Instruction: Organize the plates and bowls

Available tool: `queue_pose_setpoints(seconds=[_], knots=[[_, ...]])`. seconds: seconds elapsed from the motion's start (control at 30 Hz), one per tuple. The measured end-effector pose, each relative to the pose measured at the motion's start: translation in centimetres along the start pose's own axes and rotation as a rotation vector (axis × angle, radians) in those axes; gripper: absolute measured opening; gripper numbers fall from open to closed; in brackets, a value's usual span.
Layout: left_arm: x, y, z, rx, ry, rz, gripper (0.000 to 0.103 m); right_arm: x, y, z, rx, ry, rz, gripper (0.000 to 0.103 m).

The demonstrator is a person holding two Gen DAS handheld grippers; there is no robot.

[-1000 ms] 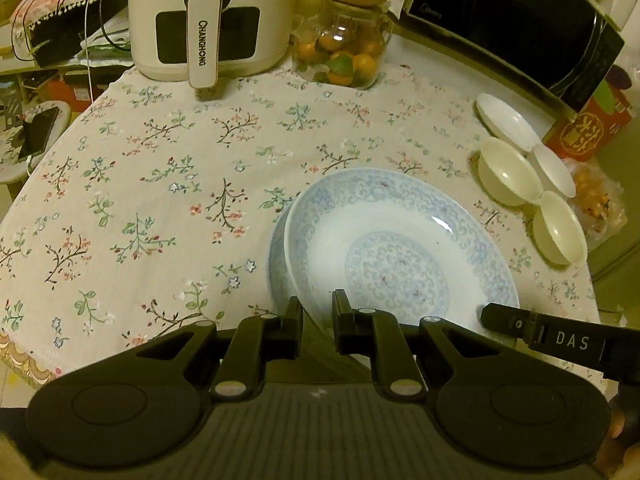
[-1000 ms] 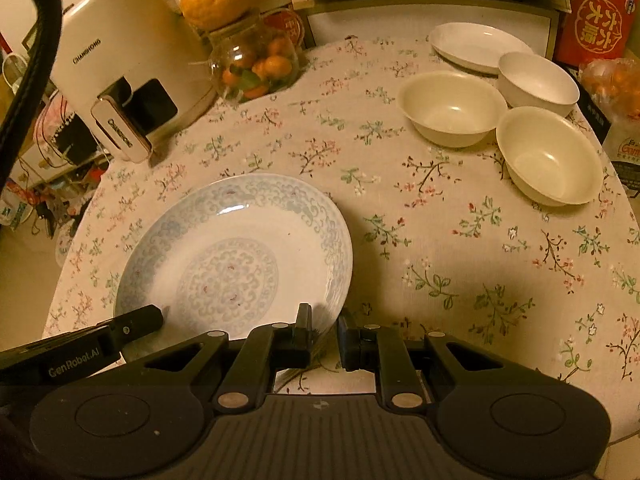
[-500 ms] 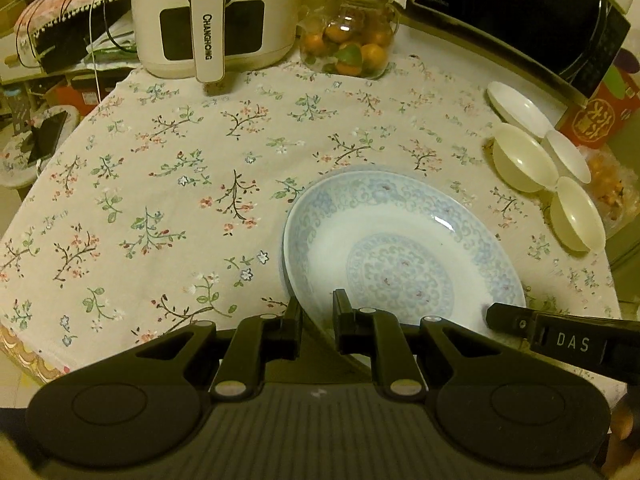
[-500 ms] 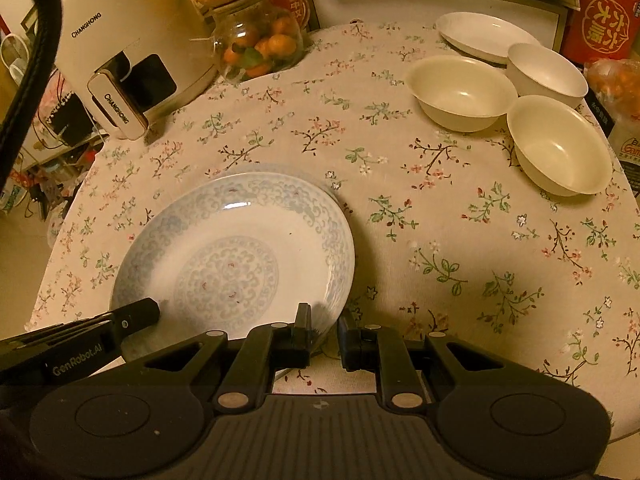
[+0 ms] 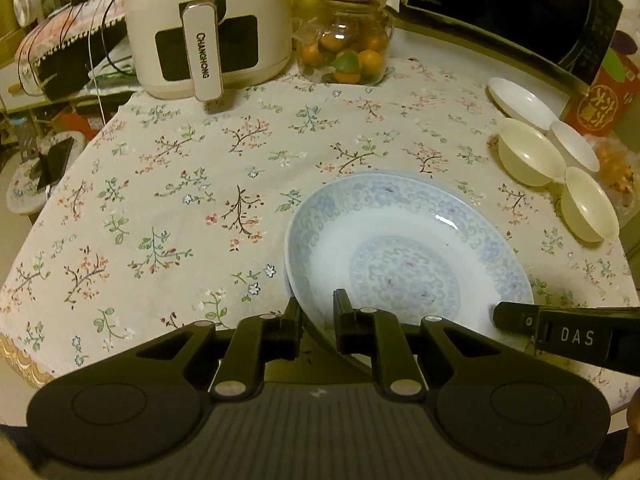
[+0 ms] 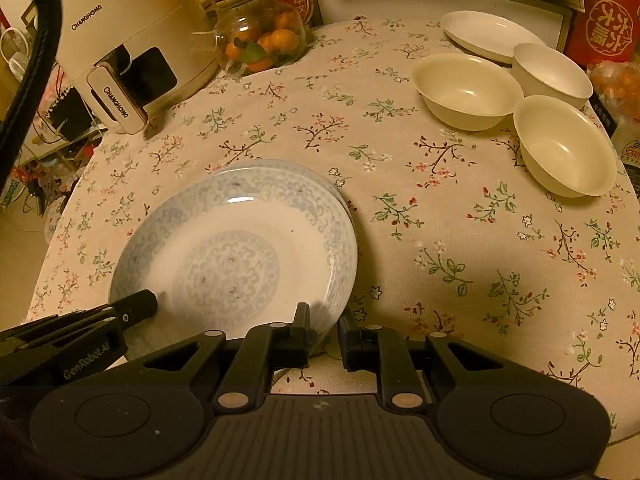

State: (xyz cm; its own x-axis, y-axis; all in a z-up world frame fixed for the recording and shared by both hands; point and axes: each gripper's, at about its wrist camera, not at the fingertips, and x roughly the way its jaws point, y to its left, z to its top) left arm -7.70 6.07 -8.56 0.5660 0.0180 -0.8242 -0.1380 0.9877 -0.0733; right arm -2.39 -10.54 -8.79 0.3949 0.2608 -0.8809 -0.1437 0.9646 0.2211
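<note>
A blue-patterned plate (image 5: 404, 256) (image 6: 236, 256) is held over a second matching plate whose rim (image 6: 320, 178) peeks out beneath. My left gripper (image 5: 317, 312) is shut on the near left rim of the top plate. My right gripper (image 6: 323, 322) is shut on its near right rim. Each gripper shows in the other's view, the right one (image 5: 568, 334) and the left one (image 6: 80, 328). Three cream bowls (image 6: 466, 90) (image 6: 550, 74) (image 6: 564, 144) and a small white plate (image 6: 490, 34) sit at the far right.
A floral cloth (image 5: 168, 184) covers the round table. A white air fryer (image 5: 204, 24) and a glass jar of small oranges (image 5: 346, 46) stand at the back. A black microwave (image 5: 512, 4) and a red box (image 6: 610, 24) are at the back right.
Both grippers have kept hold of the top plate and drawn it slightly back toward me; more of the lower plate's far rim now shows beneath it.
</note>
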Motion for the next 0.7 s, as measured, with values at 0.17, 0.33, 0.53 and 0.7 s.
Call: queue_pose_setpoints(seconds=[0.17,0.33,0.53,0.7], knots=[[0.1,-0.3,0.0,0.023,-0.015,0.017,0.014,0.3,0.1,0.1,0.006,0.005,-0.008,0.016],[0.2,-0.7,-0.2,0.061,-0.037,0.042,0.014,0.3,0.2,0.1,0.001,0.004,-0.016,0.016],[0.4,-1.2,-0.5,0.111,-0.058,0.083,0.014,0.4,0.6,0.1,0.002,0.005,-0.032,0.017],[0.5,-1.6,-0.8,0.132,-0.065,0.112,0.014,0.5,1.2,0.1,-0.006,0.002,-0.050,0.017]])
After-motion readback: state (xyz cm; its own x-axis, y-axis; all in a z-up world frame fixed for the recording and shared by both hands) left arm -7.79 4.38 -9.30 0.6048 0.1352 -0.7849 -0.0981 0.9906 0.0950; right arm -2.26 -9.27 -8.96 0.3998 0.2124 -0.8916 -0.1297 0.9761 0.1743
